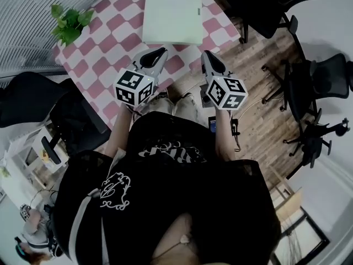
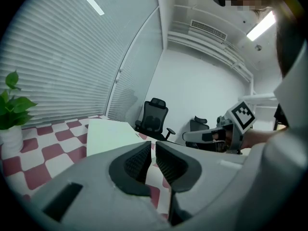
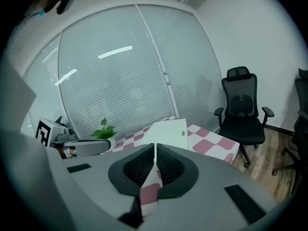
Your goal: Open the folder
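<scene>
- The left gripper (image 1: 160, 52) has its jaws drawn nearly together, with only a thin slit between them and nothing in it. It hangs just short of the folder's near edge, toward the left corner.
- The right gripper (image 1: 207, 56) has its jaws fully together and is empty. It sits short of that same near edge, toward the right corner.
- The folder (image 1: 172, 12) is pale and closed. It lies flat on the checked tablecloth (image 1: 107, 35) beyond both grippers, and neither touches it.
- With the jaws as they stand, neither tool can pinch the cover. Brought in like this, a tip would likely shove the folder away across the cloth.
- The cover lies flush, so a low approach may catch the whole folder, or the cloth beneath it, and lift everything instead of one leaf.
- I cannot tell which edge opens. Gripping the spine side would raise the folder without parting it.
- With nothing pinning the lower leaf, the folder could skid or flip as the cover swings.
- The plant (image 1: 69, 24) stands left of the folder, well apart, and is at risk only from a wide leftward sweep.
</scene>
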Demonstrator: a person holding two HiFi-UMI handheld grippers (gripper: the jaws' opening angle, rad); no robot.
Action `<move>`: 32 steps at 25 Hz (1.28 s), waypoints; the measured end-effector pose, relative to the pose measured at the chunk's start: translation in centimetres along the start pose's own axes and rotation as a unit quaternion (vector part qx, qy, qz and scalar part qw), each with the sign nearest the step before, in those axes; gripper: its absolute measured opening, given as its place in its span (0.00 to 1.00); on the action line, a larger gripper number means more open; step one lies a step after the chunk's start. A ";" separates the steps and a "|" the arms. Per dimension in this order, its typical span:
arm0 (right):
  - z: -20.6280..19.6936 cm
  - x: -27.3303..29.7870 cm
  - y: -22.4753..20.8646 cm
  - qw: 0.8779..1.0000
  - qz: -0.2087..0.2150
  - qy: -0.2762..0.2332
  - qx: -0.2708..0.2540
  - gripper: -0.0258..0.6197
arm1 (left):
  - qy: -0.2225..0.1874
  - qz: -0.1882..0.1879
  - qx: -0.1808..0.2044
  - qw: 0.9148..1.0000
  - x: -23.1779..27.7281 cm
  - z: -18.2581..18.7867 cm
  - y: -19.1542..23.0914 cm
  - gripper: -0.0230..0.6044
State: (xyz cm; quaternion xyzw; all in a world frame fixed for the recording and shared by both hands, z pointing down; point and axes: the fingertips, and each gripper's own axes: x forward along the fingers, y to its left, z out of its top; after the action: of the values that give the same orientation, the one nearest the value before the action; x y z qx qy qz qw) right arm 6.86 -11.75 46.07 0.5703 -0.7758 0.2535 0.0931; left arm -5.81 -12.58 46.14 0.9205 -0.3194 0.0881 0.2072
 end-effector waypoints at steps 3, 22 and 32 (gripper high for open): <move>-0.8 0.3 -0.4 1.000 0.001 0.010 0.011 0.07 | 0.010 -0.003 -0.013 1.000 0.6 -1.0 0.5 0.08; -5.9 8.1 -5.4 0.992 0.026 0.103 0.064 0.26 | 0.051 0.015 0.074 0.996 5.7 -1.8 2.0 0.17; -6.2 8.5 -10.5 0.989 0.000 0.108 0.098 0.26 | 0.200 -0.063 0.246 0.946 13.3 -6.3 1.0 0.43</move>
State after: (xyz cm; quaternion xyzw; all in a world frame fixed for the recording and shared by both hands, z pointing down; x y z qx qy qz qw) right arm 12.94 -18.13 58.04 0.5457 -0.7325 0.3888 0.1202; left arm 3.74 -17.89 56.09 0.9247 -0.1809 0.3326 0.0390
